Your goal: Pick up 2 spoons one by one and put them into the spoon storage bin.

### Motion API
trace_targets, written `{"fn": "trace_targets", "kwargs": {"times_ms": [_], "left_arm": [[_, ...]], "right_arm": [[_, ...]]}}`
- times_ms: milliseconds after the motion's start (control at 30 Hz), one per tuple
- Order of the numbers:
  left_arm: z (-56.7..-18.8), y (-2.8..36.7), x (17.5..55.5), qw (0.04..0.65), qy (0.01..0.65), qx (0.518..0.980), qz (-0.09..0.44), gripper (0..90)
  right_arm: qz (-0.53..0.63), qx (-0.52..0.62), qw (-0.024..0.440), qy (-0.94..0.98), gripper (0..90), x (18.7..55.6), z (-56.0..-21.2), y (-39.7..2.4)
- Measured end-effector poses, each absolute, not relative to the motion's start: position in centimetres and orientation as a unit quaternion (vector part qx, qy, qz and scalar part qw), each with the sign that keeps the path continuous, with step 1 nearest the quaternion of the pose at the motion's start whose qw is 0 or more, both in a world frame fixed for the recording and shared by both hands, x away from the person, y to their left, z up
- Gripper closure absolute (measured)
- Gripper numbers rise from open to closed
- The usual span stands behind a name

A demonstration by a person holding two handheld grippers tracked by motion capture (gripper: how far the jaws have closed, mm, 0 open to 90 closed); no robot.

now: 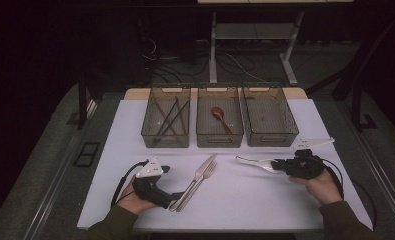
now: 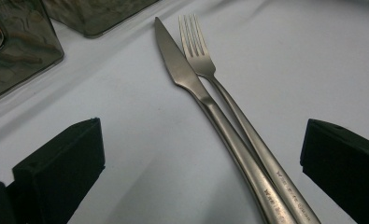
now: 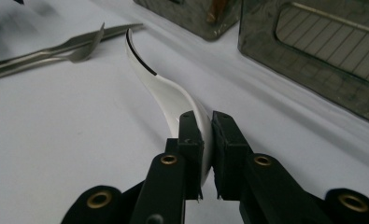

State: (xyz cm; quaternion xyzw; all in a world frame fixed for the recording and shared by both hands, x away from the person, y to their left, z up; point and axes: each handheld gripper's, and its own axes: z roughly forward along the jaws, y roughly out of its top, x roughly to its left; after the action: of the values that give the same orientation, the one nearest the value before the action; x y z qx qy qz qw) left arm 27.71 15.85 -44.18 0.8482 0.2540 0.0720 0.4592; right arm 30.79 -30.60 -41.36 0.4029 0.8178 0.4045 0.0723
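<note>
1. High view: on the white surface (image 1: 135,150) the left gripper (image 1: 174,199) lies low in the person's left hand (image 1: 135,202), its fingers at the handle ends of a knife (image 1: 197,175) and a fork (image 1: 205,174) that lie side by side, tips pointing toward the bins. The right gripper (image 1: 280,165), in the right hand (image 1: 321,186), holds a white spoon (image 1: 255,162) by its handle, bowl end pointing left. Three clear bins stand in a row at the far side: the left bin (image 1: 166,135) holds dark chopsticks (image 1: 171,117), the middle bin (image 1: 220,136) a wooden spoon (image 1: 219,116), and the right bin (image 1: 270,136) sits just beyond the right gripper.

2. Left gripper view: the two fingers (image 2: 60,172) stand wide apart, touching nothing. The knife (image 2: 191,84) and fork (image 2: 205,65) lie on the surface between them, nearer the finger on the right; the handles touch and cross low in the frame.

3. Right gripper view: the fingers (image 3: 191,140) are clamped on the white spoon's (image 3: 166,93) handle. The spoon is turned on edge, curving away toward the fork (image 3: 86,49) and knife (image 3: 121,29) farther off. Two bins (image 3: 313,56) stand at the right.
</note>
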Motion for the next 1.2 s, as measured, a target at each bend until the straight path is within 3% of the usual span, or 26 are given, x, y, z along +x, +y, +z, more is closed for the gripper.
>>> {"fn": "trace_targets", "kwargs": {"times_ms": [1200], "left_arm": [[-44.3, 15.8, 27.8, 0.457, 0.254, 0.849, 0.071, 0.0]], "right_arm": [[0.455, 0.413, 0.123, 0.78, 82.9, 33.8, -38.4, -28.0]]}}
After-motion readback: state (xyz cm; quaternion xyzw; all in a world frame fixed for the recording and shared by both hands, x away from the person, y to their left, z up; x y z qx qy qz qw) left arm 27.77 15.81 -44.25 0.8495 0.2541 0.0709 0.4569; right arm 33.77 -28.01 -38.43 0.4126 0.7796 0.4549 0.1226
